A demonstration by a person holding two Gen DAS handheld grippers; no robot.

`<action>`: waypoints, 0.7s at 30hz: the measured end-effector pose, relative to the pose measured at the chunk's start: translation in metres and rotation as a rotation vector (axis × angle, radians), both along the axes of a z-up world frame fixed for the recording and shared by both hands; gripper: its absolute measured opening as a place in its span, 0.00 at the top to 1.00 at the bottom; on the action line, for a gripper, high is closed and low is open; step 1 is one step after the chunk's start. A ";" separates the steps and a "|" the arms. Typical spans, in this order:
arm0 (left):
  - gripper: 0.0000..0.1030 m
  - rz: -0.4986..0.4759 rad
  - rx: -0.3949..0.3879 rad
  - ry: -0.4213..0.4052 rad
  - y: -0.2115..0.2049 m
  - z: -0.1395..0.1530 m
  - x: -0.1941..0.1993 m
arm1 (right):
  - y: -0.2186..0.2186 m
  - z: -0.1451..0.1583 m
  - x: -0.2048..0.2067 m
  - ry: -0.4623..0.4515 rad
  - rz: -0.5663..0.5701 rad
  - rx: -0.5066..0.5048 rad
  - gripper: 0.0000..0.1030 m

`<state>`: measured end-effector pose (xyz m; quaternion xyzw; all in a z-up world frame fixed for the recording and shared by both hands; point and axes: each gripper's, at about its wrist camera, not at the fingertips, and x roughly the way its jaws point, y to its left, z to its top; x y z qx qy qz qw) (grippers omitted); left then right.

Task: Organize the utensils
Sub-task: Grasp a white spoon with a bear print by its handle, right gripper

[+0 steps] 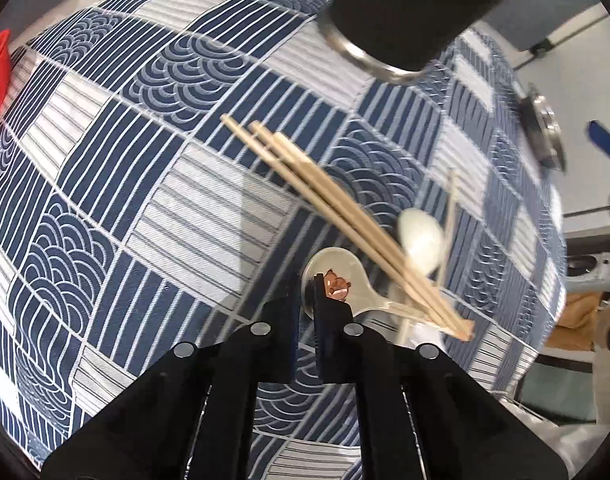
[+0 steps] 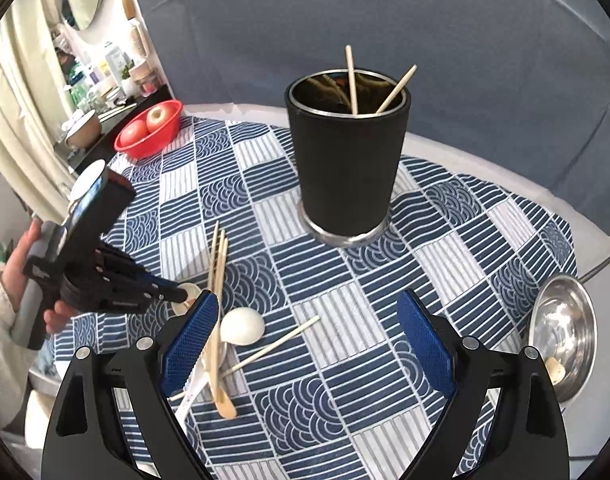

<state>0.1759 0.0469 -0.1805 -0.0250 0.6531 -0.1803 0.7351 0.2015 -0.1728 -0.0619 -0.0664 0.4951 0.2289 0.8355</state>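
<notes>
A black utensil cup (image 2: 347, 160) with a steel rim stands upright mid-table and holds two chopsticks (image 2: 352, 80). Loose utensils lie left of centre: a bundle of wooden chopsticks (image 1: 337, 216) (image 2: 217, 304), a white spoon (image 1: 421, 240) (image 2: 241, 326), a clear plastic spoon (image 1: 337, 280) and one single chopstick (image 2: 273, 346). My left gripper (image 1: 305, 292) (image 2: 181, 294) is nearly closed at the clear spoon's bowl; whether it grips the spoon is unclear. My right gripper (image 2: 307, 344) is open and empty above the cloth, in front of the cup.
A blue and white patterned cloth (image 2: 345, 304) covers the round table. A red bowl (image 2: 149, 130) with apples sits at the far left. A steel dish (image 2: 561, 336) lies at the right edge. A grey sofa back is behind.
</notes>
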 end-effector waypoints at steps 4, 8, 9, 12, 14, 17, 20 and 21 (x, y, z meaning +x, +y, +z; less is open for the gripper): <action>0.95 -0.008 0.007 -0.030 0.001 0.015 -0.004 | 0.008 -0.006 -0.005 0.020 0.029 0.013 0.16; 0.96 -0.027 0.017 -0.057 0.001 0.029 -0.004 | 0.031 -0.015 -0.016 0.043 0.124 0.024 0.16; 0.96 -0.029 0.025 -0.058 0.002 0.029 -0.002 | 0.037 -0.017 -0.019 0.045 0.151 0.023 0.16; 0.96 -0.022 0.019 -0.058 0.004 0.034 -0.003 | 0.058 -0.028 -0.030 0.068 0.246 0.019 0.17; 0.96 -0.018 0.010 -0.062 0.005 0.038 -0.003 | 0.068 -0.037 -0.035 0.087 0.283 0.013 0.19; 0.96 -0.017 0.008 -0.066 0.005 0.043 -0.004 | 0.085 -0.055 -0.044 0.128 0.352 0.001 0.28; 0.95 -0.017 -0.019 -0.068 0.006 0.048 -0.006 | 0.098 -0.073 -0.048 0.159 0.382 -0.028 0.34; 0.95 -0.018 -0.028 -0.074 0.006 0.050 -0.008 | 0.099 -0.077 -0.049 0.165 0.378 -0.034 0.38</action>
